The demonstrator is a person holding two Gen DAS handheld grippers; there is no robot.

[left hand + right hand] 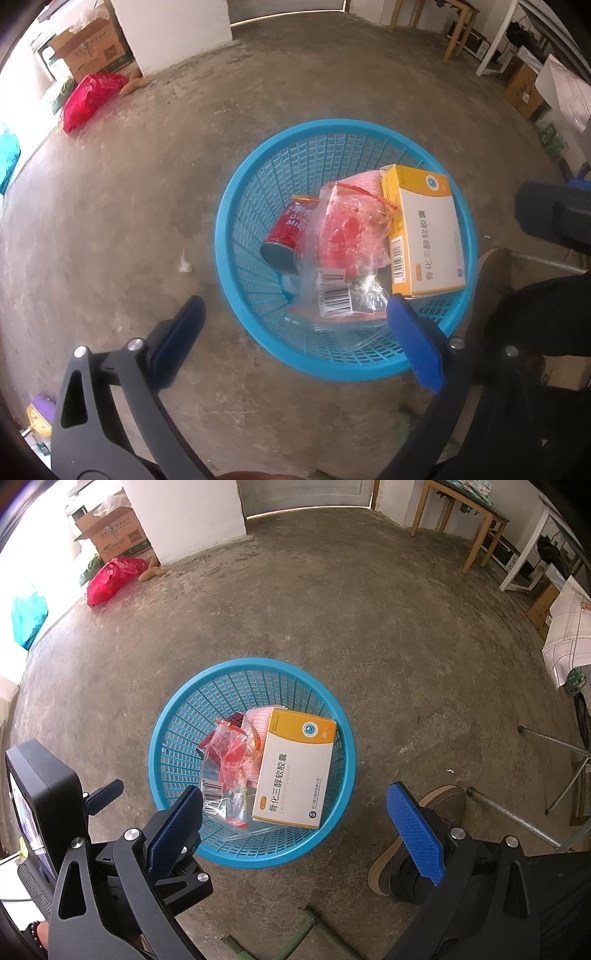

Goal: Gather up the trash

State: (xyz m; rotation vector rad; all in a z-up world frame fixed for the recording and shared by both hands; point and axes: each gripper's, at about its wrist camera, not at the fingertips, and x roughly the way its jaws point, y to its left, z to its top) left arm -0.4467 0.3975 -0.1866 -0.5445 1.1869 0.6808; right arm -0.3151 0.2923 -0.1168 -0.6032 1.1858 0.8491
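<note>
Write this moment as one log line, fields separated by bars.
left claw open, empty | right claw open, empty | basket holds box, can, bag | both above basket

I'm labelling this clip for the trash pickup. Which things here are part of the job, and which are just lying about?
Part of the job:
blue basket
medicine box
clear plastic bag
red can
pink cloth

Lying about:
red bag
cardboard box
wooden table
</note>
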